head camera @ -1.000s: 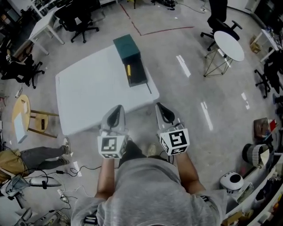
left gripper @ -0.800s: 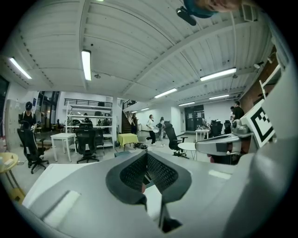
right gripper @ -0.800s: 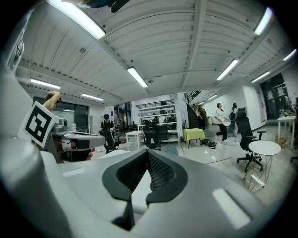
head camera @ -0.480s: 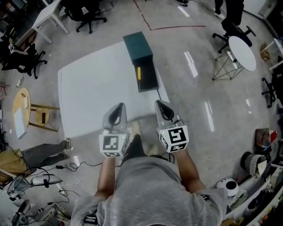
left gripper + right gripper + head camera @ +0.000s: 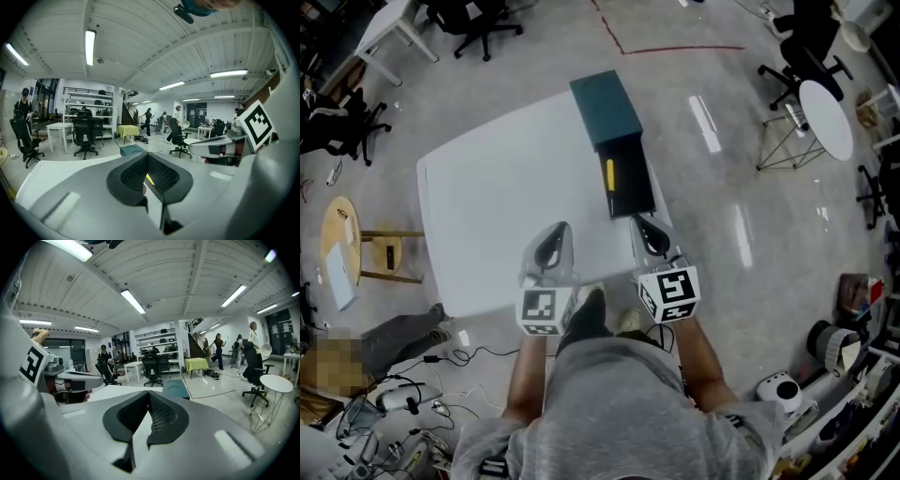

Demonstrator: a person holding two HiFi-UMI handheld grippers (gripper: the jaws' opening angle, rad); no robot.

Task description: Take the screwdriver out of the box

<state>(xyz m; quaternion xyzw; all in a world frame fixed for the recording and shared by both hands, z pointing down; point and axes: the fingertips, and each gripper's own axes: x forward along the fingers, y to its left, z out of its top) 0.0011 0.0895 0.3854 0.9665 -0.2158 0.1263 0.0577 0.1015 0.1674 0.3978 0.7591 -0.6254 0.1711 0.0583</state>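
A dark green box (image 5: 606, 108) sits at the far right of the white table (image 5: 487, 216). Its black tray (image 5: 632, 187) is pulled out toward me, and a yellow-handled screwdriver (image 5: 610, 175) lies in it. My left gripper (image 5: 555, 232) hangs over the table's near edge, left of the tray, its jaws together and empty. My right gripper (image 5: 642, 224) is just short of the tray's near end, also shut and empty. In the left gripper view the left gripper (image 5: 149, 157) shows a sliver of the yellow screwdriver (image 5: 149, 178) under its tips. The right gripper (image 5: 148, 393) points at the green box (image 5: 176, 389).
A round white side table (image 5: 823, 112) and office chairs (image 5: 797, 52) stand on the floor at right. A wooden stool (image 5: 342, 248) and cables (image 5: 403, 394) lie at left. My shoes (image 5: 586, 314) are at the table's near edge. Several people stand far off.
Both grippers have moved forward and a little down, from short of the table to its near edge. The box and tray now sit closer to the right gripper. Both stay shut.
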